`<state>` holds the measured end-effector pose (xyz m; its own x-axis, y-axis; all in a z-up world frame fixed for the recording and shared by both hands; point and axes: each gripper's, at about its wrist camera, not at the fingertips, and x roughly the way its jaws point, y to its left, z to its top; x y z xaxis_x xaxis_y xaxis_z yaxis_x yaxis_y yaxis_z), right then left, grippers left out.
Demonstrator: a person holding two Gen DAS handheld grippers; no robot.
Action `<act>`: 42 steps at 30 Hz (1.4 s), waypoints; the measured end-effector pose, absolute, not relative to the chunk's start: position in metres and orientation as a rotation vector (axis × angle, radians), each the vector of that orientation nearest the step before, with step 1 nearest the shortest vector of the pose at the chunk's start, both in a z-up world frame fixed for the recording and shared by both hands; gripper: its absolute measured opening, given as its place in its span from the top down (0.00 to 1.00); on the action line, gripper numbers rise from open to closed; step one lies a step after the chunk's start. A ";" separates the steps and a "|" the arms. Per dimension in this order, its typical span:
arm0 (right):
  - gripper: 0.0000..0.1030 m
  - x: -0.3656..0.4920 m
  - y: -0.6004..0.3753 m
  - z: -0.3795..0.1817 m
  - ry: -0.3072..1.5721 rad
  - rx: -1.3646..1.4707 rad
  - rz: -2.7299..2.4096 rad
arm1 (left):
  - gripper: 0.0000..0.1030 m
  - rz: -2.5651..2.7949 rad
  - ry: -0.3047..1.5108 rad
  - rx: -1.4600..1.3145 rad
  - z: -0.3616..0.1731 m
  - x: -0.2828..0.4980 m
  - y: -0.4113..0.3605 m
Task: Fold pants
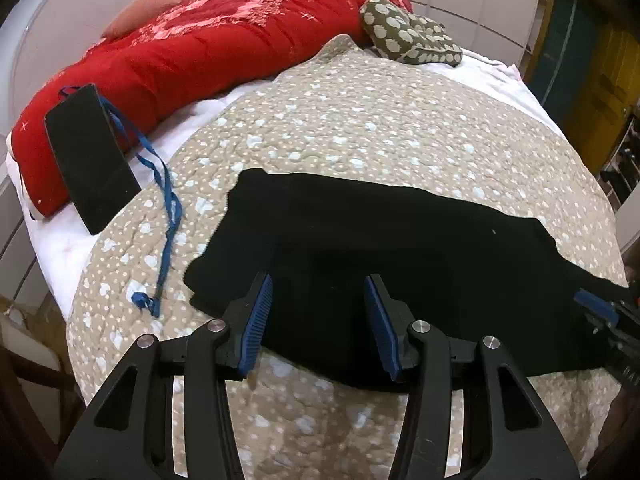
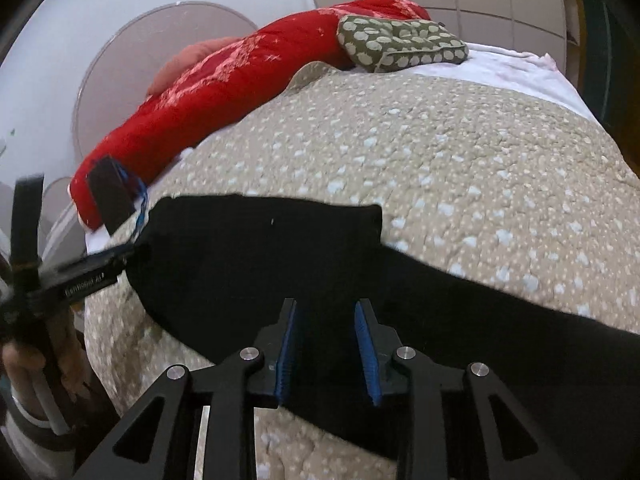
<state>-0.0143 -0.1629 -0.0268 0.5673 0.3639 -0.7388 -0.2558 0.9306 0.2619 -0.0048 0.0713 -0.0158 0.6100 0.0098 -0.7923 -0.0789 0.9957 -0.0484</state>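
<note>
Black pants (image 1: pixel 400 240) lie spread flat across a beige spotted quilt (image 1: pixel 360 120) on a bed. My left gripper (image 1: pixel 318 280) hovers over their near edge, towards the left end, open, its blue pads (image 1: pixel 260 316) well apart and pinching no cloth. At the far right edge of this view my right gripper (image 1: pixel 592 302) reaches onto the pants. In the right wrist view the pants (image 2: pixel 260 248) run from left to lower right. My right gripper (image 2: pixel 326 308) stands open above their near edge, with only flat cloth below the gap. My left gripper (image 2: pixel 132 254) shows blurred at the left.
A red blanket (image 1: pixel 200 48) and a green patterned cushion (image 1: pixel 408 32) lie along the far side of the bed. A black phone (image 1: pixel 90 156) with a blue lanyard (image 1: pixel 168 208) leans on the blanket at the left. A hand (image 2: pixel 24 360) holds the left gripper.
</note>
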 end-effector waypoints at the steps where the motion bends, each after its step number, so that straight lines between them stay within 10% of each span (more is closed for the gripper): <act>1: 0.73 -0.017 -0.163 -0.029 0.899 0.126 0.361 | 0.54 0.053 0.909 -0.077 -0.016 -0.006 0.069; 42: 0.69 -0.125 -0.347 -0.038 0.872 0.286 -0.026 | 0.54 -0.166 0.924 0.060 -0.026 -0.017 -0.067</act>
